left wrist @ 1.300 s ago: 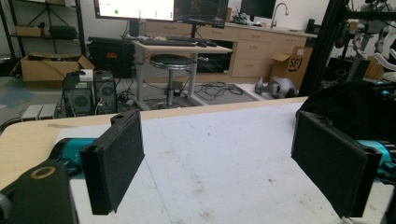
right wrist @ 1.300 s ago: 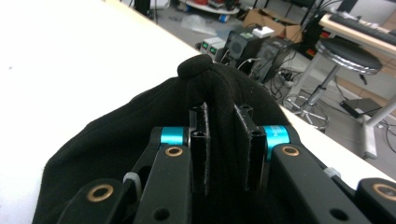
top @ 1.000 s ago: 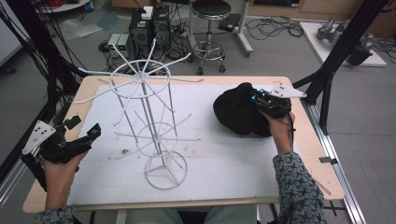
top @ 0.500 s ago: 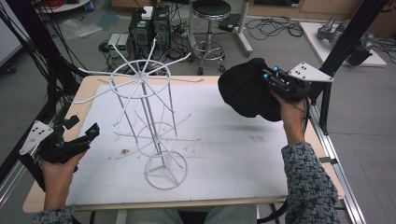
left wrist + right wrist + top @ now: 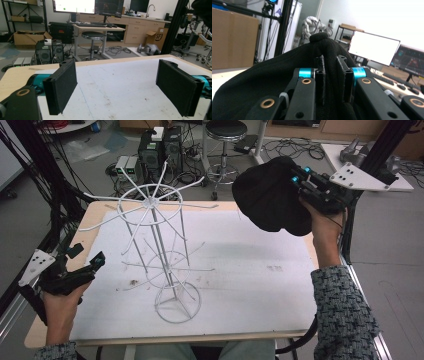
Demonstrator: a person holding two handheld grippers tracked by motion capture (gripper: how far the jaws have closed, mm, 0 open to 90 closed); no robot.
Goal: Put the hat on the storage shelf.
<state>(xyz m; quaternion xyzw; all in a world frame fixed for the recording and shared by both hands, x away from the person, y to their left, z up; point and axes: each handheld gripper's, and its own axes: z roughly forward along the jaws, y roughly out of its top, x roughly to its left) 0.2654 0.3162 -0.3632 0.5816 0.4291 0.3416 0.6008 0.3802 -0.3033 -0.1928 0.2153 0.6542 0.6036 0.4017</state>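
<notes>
A black cloth hat (image 5: 272, 195) hangs in the air above the table's far right corner, pinched in my right gripper (image 5: 299, 179). In the right gripper view the black jaws are shut on a fold of the hat (image 5: 274, 75), with my right gripper (image 5: 333, 75) squeezing the fabric. A white wire rack (image 5: 159, 245) with spoke arms stands upright in the middle of the table. My left gripper (image 5: 87, 257) rests low at the left edge, open and empty; its left gripper view shows my left gripper (image 5: 125, 85) with pads (image 5: 62, 85) wide apart over the white mat.
A white mat (image 5: 240, 265) covers the wooden table (image 5: 92, 227). Black frame posts (image 5: 370, 165) stand at both sides. Behind the table are a stool (image 5: 226, 132), computer boxes (image 5: 155, 150) and cables on the floor.
My right gripper has lifted the black hat off the table and carried it up and away toward the far right. The left gripper has stayed put.
</notes>
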